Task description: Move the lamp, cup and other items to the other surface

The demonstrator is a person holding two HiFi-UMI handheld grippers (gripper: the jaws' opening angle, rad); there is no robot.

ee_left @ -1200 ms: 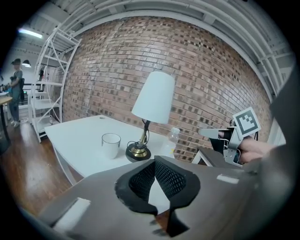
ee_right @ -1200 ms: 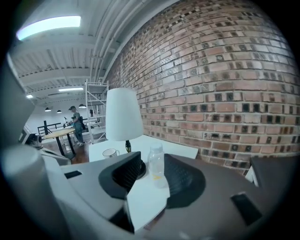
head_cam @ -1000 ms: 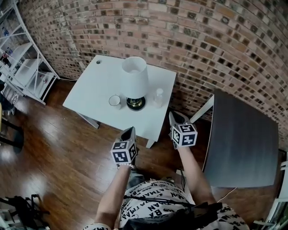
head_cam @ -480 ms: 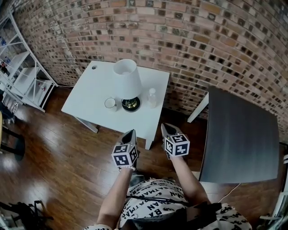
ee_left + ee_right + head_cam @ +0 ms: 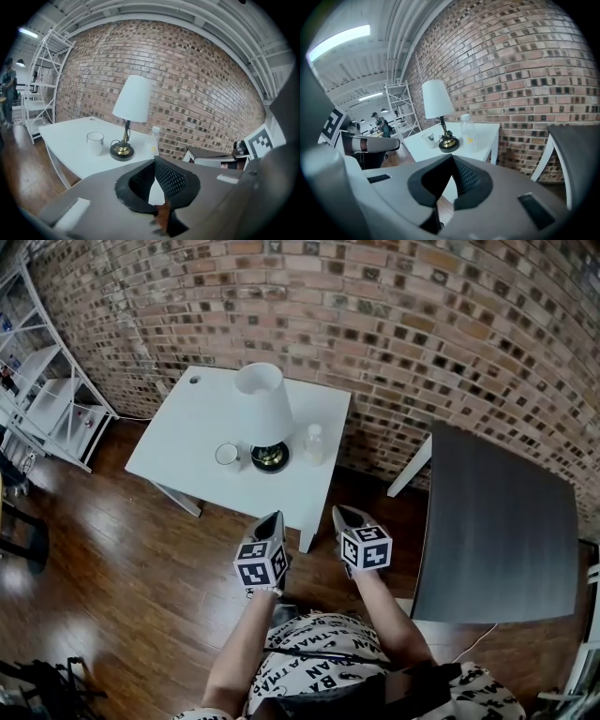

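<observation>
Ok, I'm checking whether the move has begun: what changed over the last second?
The right gripper, shut and empty, drew back from the white table toward the person. The left gripper, also shut, barely shifted. Nothing was grasped or released. The lamp, cup and bottle stand as before on that table.

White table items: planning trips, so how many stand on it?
3: the lamp mid-table, the cup left of its base in the head view, the bottle right. Gripper views show nothing hidden.

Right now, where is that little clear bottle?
In the head view the bottle stands on the white table near its right edge, just right of the lamp; the cup is on the lamp's other side.
</observation>
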